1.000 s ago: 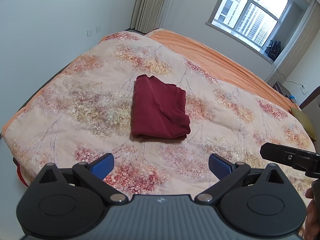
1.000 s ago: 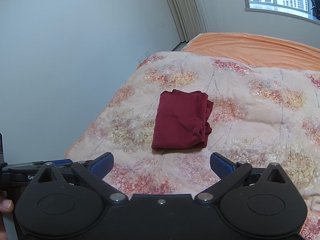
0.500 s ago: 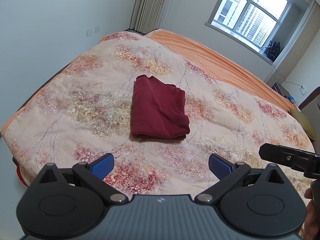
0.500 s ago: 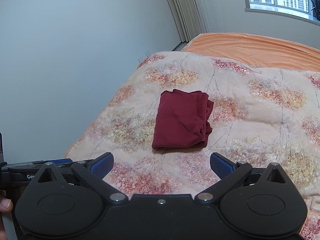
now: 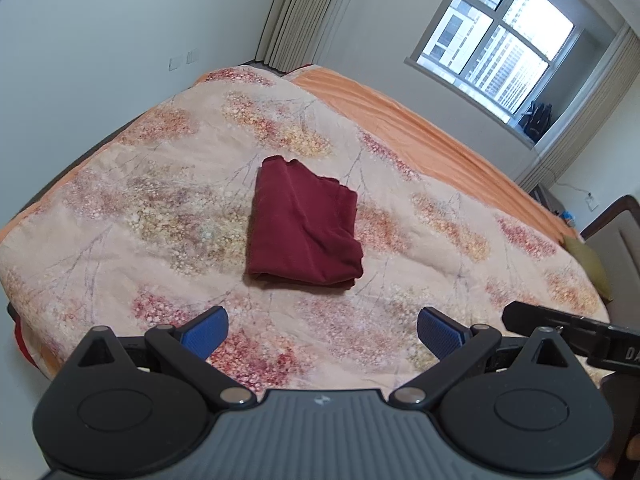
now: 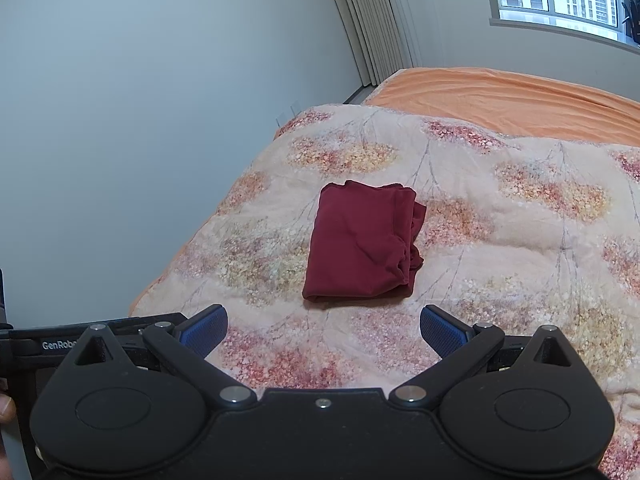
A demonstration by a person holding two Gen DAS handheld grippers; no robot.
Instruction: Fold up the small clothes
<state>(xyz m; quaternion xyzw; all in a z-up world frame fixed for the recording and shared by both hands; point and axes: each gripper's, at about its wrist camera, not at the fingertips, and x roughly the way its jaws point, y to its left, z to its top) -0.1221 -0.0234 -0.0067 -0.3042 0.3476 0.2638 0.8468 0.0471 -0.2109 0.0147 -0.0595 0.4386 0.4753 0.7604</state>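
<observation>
A dark red garment [image 5: 305, 224] [image 6: 363, 245] lies folded into a compact rectangle on the floral quilt [image 5: 160, 216] [image 6: 500, 208]. My left gripper [image 5: 322, 330] hovers open above the quilt's near edge, well short of the garment, nothing between its blue pads [image 5: 204, 330]. My right gripper [image 6: 323, 330] is also open and empty, held back from the garment at a similar distance. The right gripper's black body [image 5: 568, 326] shows at the right edge of the left wrist view; the left one's body [image 6: 80, 340] shows at the left of the right wrist view.
The quilt covers a wide bed with an orange sheet [image 5: 420, 136] along the far side. A grey wall [image 6: 140, 120] runs close along the bed's left edge. Curtains [image 5: 300, 12] and a window [image 5: 500, 36] stand beyond. A dark chair back [image 5: 616, 232] is at right.
Hardly anything has moved. Both grippers stay open and the folded garment lies in the same place; the left view has drifted very slightly.
</observation>
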